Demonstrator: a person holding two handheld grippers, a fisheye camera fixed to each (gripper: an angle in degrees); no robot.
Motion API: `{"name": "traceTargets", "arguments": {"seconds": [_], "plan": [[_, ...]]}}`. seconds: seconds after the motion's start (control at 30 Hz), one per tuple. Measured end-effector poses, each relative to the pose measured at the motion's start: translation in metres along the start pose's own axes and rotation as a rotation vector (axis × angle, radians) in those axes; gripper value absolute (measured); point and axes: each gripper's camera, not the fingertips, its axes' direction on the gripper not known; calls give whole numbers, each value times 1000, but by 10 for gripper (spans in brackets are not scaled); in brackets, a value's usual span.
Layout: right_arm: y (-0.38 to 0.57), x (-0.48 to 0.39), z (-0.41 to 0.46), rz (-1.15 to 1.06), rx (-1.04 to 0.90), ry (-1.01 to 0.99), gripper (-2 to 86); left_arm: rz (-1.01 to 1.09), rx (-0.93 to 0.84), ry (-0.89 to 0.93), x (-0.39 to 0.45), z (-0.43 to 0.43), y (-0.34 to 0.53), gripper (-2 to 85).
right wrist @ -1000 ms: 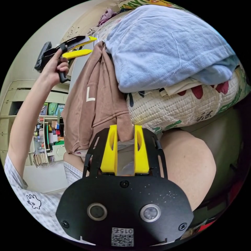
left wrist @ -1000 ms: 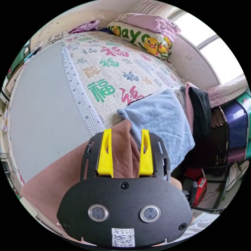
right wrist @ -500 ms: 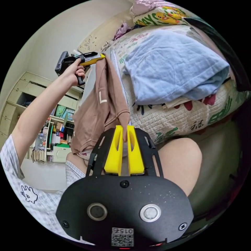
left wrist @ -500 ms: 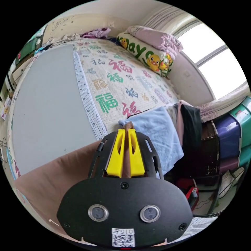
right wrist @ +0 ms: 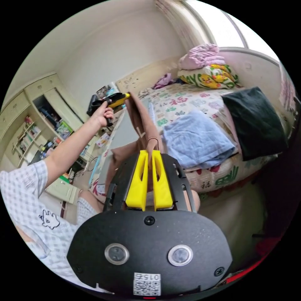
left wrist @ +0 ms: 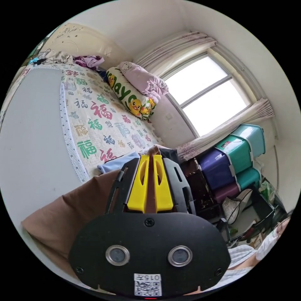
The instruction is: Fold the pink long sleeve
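Bed; blue towel beside garment

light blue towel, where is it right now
In the right gripper view the light blue towel lies folded on the bed's near edge, between the held brownish-pink top and a black garment.

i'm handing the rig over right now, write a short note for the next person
Left gripper: shut on the top, held high.
Right gripper: shut on another part of the top, lower and nearer the body.
Top: dusty pink-brown, hanging between the two grippers beside the bed, not spread out.
Blue cloth and black cloth lie folded at the bed's end.
Done: top picked up by both grippers.
Left: lay it flat, then do all the folds.
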Motion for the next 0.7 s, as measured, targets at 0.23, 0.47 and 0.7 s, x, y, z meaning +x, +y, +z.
{"name": "traceTargets", "arguments": {"seconds": [0.23, 0.47, 0.7], "plan": [[10, -145, 128, -283, -283, -283, 4, -218, 115, -46, -133, -151, 51, 15], [40, -190, 237, -373, -628, -204, 4, -508, 211, 83, -245, -197, 132, 125], [19, -175, 233, -302, -673, -216, 6, -470, 330, 237, -256, -210, 125, 146]]}}
